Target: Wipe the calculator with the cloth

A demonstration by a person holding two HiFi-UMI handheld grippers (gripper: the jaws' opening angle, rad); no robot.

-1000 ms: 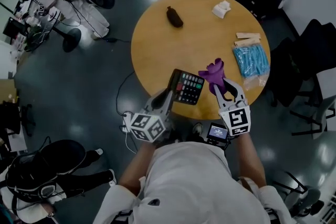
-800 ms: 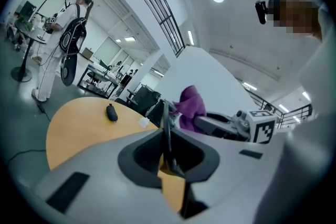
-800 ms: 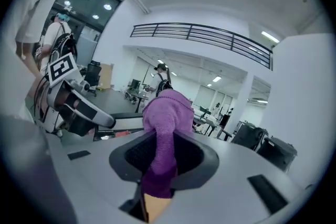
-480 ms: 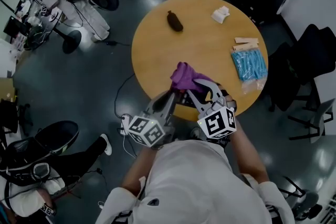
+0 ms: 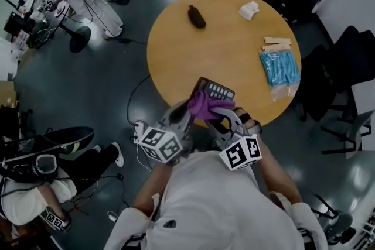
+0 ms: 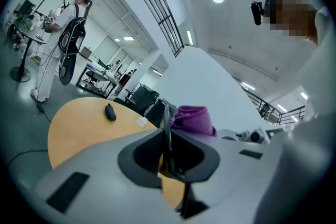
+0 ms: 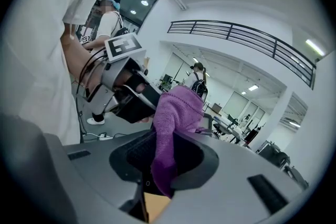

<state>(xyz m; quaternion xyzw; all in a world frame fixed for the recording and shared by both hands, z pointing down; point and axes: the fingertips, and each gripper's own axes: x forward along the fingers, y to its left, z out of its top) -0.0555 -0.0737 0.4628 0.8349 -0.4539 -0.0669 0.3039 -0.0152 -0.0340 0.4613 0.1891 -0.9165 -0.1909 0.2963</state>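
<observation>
One calculator [image 5: 219, 91] sat at the near edge of the one round table [image 5: 222, 38], its thin side clamped in the left gripper [image 5: 184, 109]. The right gripper [image 5: 221, 117] pinched the single purple cloth [image 5: 202, 105] — bunched against the calculator's lower part. Farther off lay one dark lump [image 5: 197, 16], one white wad [image 5: 248, 10] and one blue packet [image 5: 280, 67].

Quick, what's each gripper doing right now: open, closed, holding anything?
Left gripper: closed on the calculator, gripped by its edge.
Right gripper: closed on the purple cloth.
</observation>
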